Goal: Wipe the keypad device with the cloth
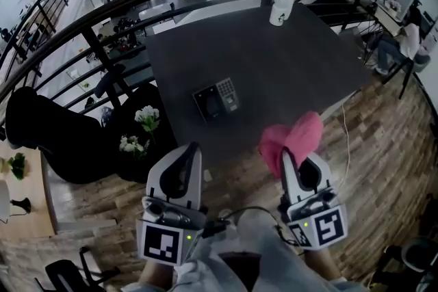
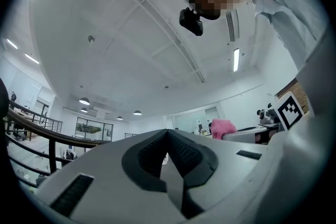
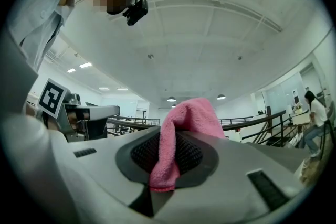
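1. The right gripper (image 1: 301, 171) has its fingers clamped on the pink cloth (image 1: 291, 137), which bunches up above the fingertips. The grasp looks done.
2. The left gripper (image 1: 183, 171) has its fingers pressed together with nothing between them.
3. The keypad device (image 1: 217, 99) lies flat on the dark desk (image 1: 287, 65), at about 11 o'clock from the cloth and well apart from it. Wiping seems not yet begun, so the reach and every stroke remain.
4. The desk is matte and otherwise bare, except for a white bottle (image 1: 280, 9) at its far edge, at 12 o'clock.
5. A black railing (image 1: 102, 17) curves past at 10 o'clock. White flowers (image 1: 147, 118) stand at 8 o'clock of the device. The wood-plank floor (image 1: 383, 140) spreads to 3 o'clock, and a seated person (image 1: 410, 37) is at 2 o'clock.
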Demonstrator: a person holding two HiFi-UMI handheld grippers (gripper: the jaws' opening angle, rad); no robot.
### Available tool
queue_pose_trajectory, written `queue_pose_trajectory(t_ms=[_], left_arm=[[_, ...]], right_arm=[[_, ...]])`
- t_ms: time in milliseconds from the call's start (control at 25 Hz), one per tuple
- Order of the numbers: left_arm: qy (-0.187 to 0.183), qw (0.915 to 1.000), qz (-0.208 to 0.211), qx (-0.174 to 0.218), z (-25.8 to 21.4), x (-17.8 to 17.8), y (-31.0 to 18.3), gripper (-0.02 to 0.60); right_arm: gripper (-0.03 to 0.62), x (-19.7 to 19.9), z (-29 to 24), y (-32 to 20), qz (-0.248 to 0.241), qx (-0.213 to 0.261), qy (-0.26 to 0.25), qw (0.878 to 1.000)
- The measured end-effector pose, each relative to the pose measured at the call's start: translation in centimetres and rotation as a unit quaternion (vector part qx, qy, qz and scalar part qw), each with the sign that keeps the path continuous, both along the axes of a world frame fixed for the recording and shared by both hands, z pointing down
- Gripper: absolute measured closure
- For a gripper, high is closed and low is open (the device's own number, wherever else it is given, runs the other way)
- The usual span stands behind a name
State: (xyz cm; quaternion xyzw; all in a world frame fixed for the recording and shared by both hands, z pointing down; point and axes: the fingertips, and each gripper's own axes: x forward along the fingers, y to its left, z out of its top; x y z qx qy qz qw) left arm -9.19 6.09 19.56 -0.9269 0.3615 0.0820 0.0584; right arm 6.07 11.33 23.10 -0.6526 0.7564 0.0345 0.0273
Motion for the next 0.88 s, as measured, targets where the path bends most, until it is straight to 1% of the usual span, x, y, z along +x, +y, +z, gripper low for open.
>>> queue_pose_trajectory(t_ms=[200, 400, 720, 880], left_arm=[[-0.002, 0.9999, -0.007, -0.010, 0.3, 0.3, -1.1, 0.574], [-0.004, 0.9996, -0.023, -0.017, 1.1, 1.1, -2.5, 0.574], [-0.002, 0.9970, -0.073, -0.026, 1.7, 3.7, -5.4, 0.574], [-0.003, 0.9927, -0.117, -0.029, 1.8, 5.0, -7.1, 0.574]], right_arm=[[0.539, 0.3, 0.1, -1.4, -0.010, -0.009, 0.000, 1.000], [0.539, 1.2, 0.6, -3.3, -0.025, -0.011, 0.014, 1.000], [0.539, 4.4, 1.1, -7.8, -0.077, -0.016, 0.015, 0.997], [0.539, 6.4, 1.4, -10.6, -0.112, -0.025, 0.018, 0.993]])
